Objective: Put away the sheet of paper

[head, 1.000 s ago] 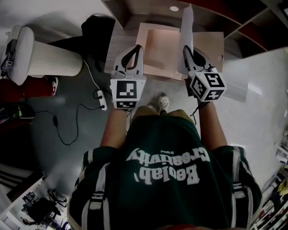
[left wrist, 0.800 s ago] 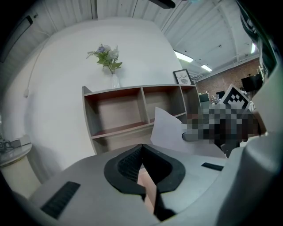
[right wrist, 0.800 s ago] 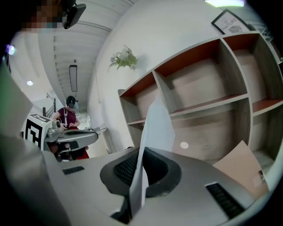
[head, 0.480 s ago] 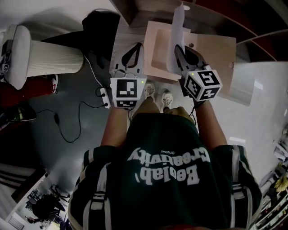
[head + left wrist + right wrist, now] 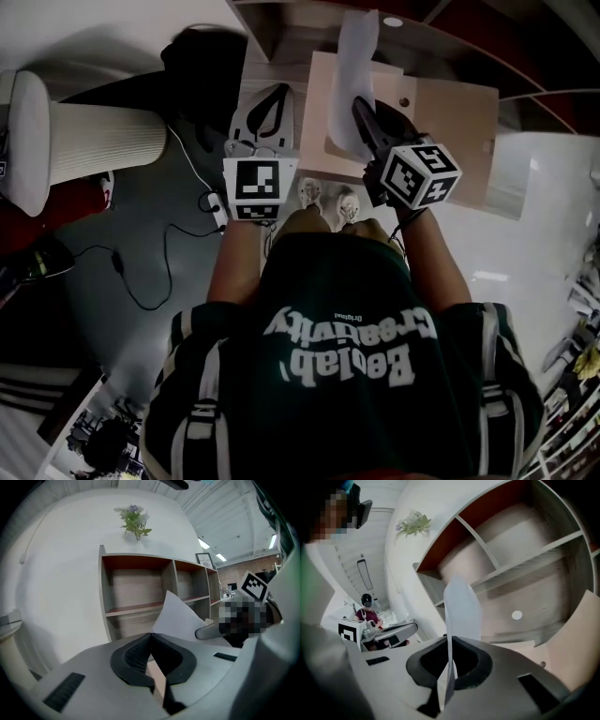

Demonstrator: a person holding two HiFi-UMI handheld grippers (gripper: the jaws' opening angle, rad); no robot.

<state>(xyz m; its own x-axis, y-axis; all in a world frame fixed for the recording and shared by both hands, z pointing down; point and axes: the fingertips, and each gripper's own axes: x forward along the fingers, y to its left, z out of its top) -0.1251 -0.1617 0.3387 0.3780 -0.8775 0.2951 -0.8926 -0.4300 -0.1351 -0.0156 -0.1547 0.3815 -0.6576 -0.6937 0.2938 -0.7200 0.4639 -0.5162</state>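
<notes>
White paper, a single sheet, stands on edge in the right gripper, whose jaws are pressed tight together on its lower edge. In the right gripper view the sheet rises straight up from the closed jaws of the right gripper, thin edge toward the camera, its upper part bending slightly. Beyond it is a wooden shelf unit with open compartments, and a small white disc lies on one of its boards.

The left gripper is held just beside the right one, a little to its left, and touches nothing. Its own view shows the left gripper with its jaw tips meeting and nothing between them; the sheet shows past them to the right.

In the head view a pale wooden panel with small knobs lies below the sheet, at the foot of the shelf unit. A potted plant stands on top of the shelves.
</notes>
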